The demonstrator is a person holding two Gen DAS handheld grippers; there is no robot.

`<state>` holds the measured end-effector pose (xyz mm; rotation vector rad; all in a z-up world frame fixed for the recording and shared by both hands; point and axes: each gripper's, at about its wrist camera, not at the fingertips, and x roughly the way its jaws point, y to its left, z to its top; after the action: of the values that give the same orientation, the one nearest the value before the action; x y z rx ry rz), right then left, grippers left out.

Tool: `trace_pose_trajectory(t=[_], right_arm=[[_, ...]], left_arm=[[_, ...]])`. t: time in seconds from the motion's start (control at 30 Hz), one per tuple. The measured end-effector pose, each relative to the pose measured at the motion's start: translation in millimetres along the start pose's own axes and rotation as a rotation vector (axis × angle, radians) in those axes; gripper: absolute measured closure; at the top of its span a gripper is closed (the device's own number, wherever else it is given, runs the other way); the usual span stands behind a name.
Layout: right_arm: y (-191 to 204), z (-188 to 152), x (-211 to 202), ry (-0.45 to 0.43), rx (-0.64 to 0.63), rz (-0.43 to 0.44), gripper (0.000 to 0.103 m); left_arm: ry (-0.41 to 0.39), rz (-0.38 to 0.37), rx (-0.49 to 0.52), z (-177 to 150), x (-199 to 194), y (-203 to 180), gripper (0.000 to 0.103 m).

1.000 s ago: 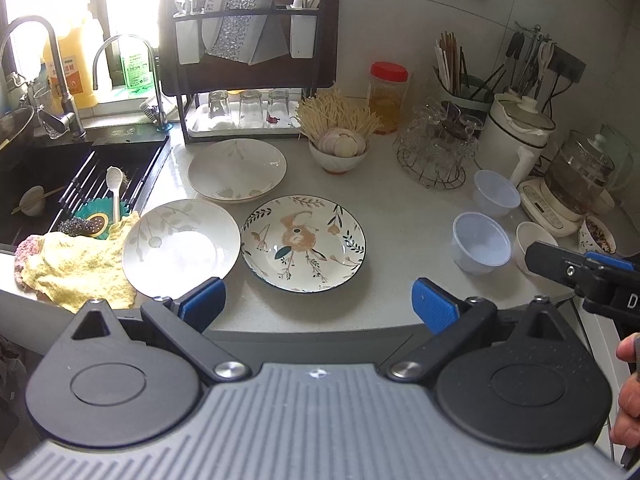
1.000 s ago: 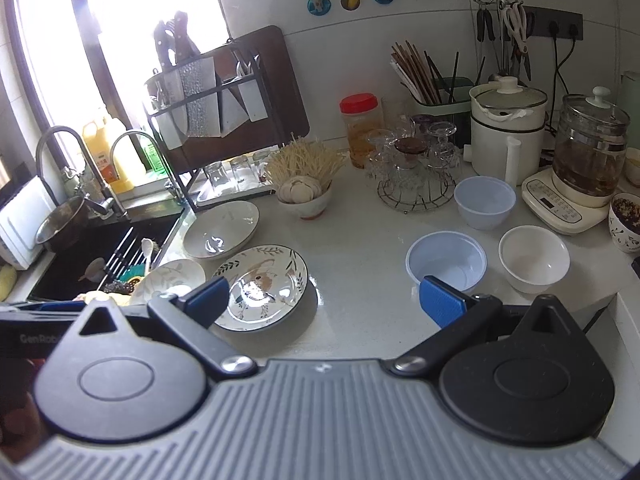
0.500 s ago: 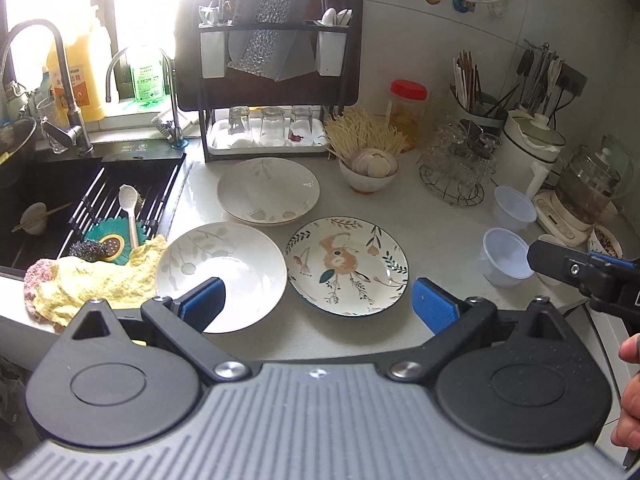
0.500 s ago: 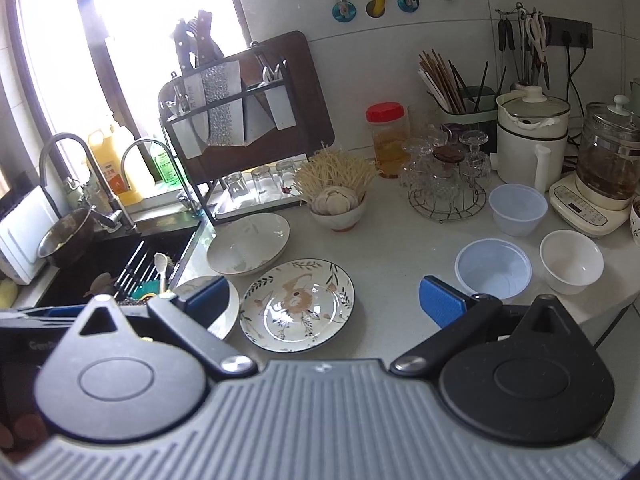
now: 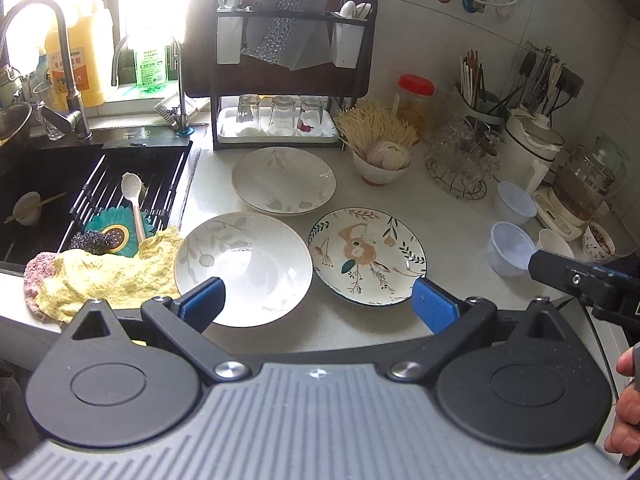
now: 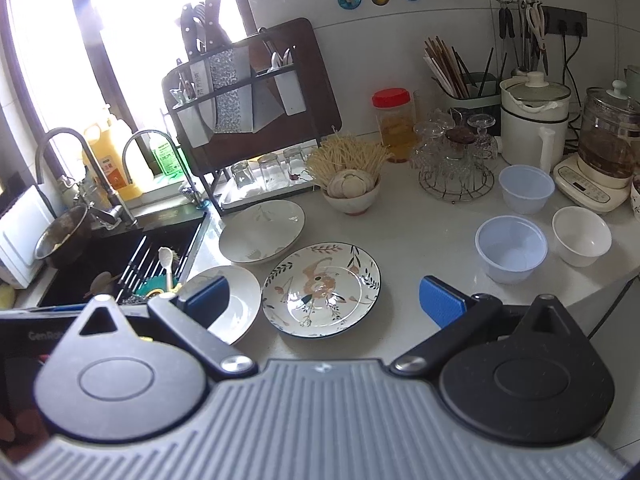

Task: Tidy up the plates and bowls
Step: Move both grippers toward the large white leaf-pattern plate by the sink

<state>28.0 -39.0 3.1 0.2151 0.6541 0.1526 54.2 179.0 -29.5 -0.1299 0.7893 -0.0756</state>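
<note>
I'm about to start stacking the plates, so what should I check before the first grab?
1. Left hand-held gripper open and empty: ok.
2. Right hand-held gripper open and empty: ok.
3. Three plates lie flat on the counter: patterned plate, near white plate, far white plate: ok.
4. Near white plate free of clutter: not ok, yellow cloth touches its left rim.
5. Bowls unstacked and upright: two translucent bowls, one white bowl: ok.
6. Plates clean and dry: cannot tell.
</note>
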Motion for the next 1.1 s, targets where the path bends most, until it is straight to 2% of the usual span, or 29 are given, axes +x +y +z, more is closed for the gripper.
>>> trace_pose_trajectory(t=[0.3, 0.63, 0.77, 0.97, 1.1], right_arm=[[24, 11, 23, -0.013, -0.015, 0.025, 0.000], [58, 22, 68, -0.003, 0.038, 0.068, 0.000], [66, 22, 90, 0.034, 0.078, 0.080, 0.000], [82, 22, 126, 0.087, 0.091, 0.096, 0.001], [88, 12, 149, 0.146, 0.116, 0.089, 0.001]], left_arm=[[-0.012, 0.016, -0.036, 9, 4, 28, 0.002], [0.007, 0.110, -0.048, 39, 19, 87, 0.002], [0.030, 0.125, -0.052, 45, 36, 111, 0.002], [0.056, 0.082, -0.095, 57, 63, 138, 0.002], [0.071, 0.096, -0.052, 63, 79, 152, 0.002]])
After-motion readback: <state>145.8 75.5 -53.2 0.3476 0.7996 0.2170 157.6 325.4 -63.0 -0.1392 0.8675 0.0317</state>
